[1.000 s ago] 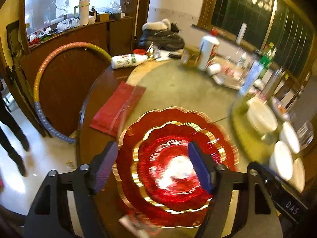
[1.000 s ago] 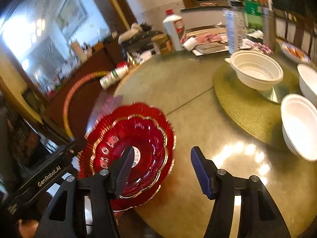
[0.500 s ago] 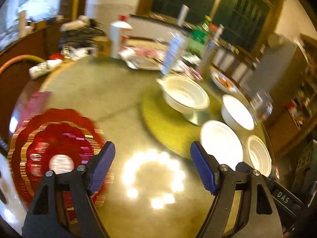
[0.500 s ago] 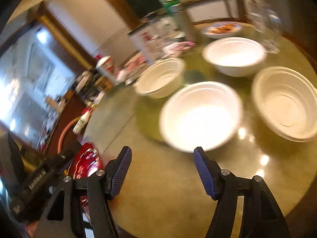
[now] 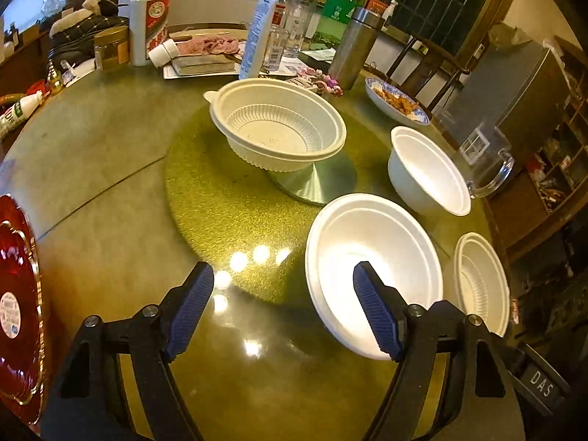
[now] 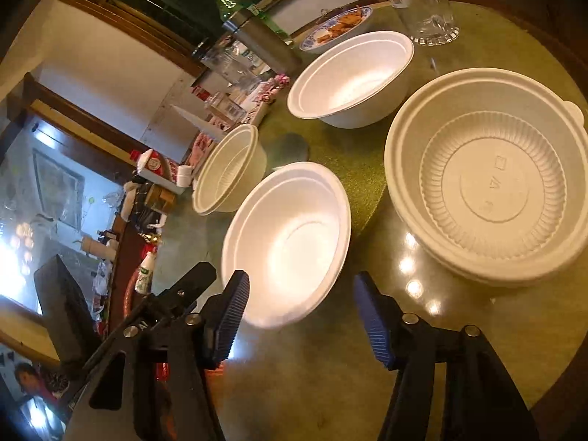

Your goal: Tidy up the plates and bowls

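Four white disposable bowls are noted on the round olive glass tabletop [image 5: 110, 139]. The nearest smooth white foam bowl [image 5: 371, 257] lies ahead of both tools. The left tool [image 5: 283, 308] is spread and empty, one pad over that bowl's near rim. The right tool [image 6: 301, 316] is closing, nothing between its pads. The stacked red gold-rimmed plates [image 5: 16, 294] rest at the tabletop's left edge. The bowl-gathering step is judged begun; a rim grasp is required next.
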### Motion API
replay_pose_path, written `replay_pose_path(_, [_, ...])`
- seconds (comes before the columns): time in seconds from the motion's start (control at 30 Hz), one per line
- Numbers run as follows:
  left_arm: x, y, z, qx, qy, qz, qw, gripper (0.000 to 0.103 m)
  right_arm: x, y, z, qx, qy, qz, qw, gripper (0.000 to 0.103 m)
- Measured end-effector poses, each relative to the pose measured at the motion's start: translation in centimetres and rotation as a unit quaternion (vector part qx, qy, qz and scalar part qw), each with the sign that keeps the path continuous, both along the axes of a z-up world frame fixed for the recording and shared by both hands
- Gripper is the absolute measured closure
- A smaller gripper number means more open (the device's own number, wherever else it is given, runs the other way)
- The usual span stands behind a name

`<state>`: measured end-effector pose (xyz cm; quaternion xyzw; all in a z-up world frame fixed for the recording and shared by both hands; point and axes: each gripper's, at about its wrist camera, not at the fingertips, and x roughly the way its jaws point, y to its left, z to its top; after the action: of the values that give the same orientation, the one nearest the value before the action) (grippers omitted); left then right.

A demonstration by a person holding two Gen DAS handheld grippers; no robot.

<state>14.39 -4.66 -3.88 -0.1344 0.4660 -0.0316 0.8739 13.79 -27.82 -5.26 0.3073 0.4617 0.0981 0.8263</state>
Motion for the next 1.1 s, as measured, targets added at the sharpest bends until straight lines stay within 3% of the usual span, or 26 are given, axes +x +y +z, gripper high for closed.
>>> replay_pose_path(0.13, [0.3,-0.8,-0.5,0.017,-0.004,-0.001,0.9998,0.032,0.9,-0.2,-0.7,-0.001,0.009,-0.015,1.0,0.057])
replay_pose_path(0.23, [0.8,-1.4,-1.0,0.033,0.002,-0.01,0.9994,0.049,1.4,-0.3,-1.3,-0.01,0.015,-0.026,1.0,0.064])
replay_pose_path(0.3, [1.0,-2.1,-1.5,0.055,0.007,-0.019,0.9983,0.069,1.5,-0.1,-1.6,-0.015,0.019,-0.027,0.999,0.068])
replay_pose_path(0.4, [0.9,-2.8,-1.9,0.077,0.007,-0.036,0.9964,0.085,1.7,0.1,-2.1,-0.022,0.024,-0.024,0.999,0.08])
replay_pose_path(0.47, [0.6,-3.3,-1.8,0.085,0.002,-0.046,0.9953,0.089,1.7,0.4,-2.0,-0.027,0.019,-0.02,0.999,0.089])
replay_pose_path(0.5, [0.3,-3.5,-1.7,0.095,-0.004,-0.051,0.9941,0.09,1.7,0.6,-2.0,-0.031,0.018,-0.019,0.999,0.094])
replay_pose_path(0.57, [-0.2,-3.7,-1.4,0.109,-0.007,-0.052,0.9926,0.09,1.5,1.0,-1.8,-0.042,0.017,-0.018,0.999,0.094])
replay_pose_path(1.1, [-3.9,-0.7,1.2,0.108,-0.035,-0.034,0.9929,0.09,-1.4,3.7,1.1,-0.058,-0.025,0.016,0.998,0.094])
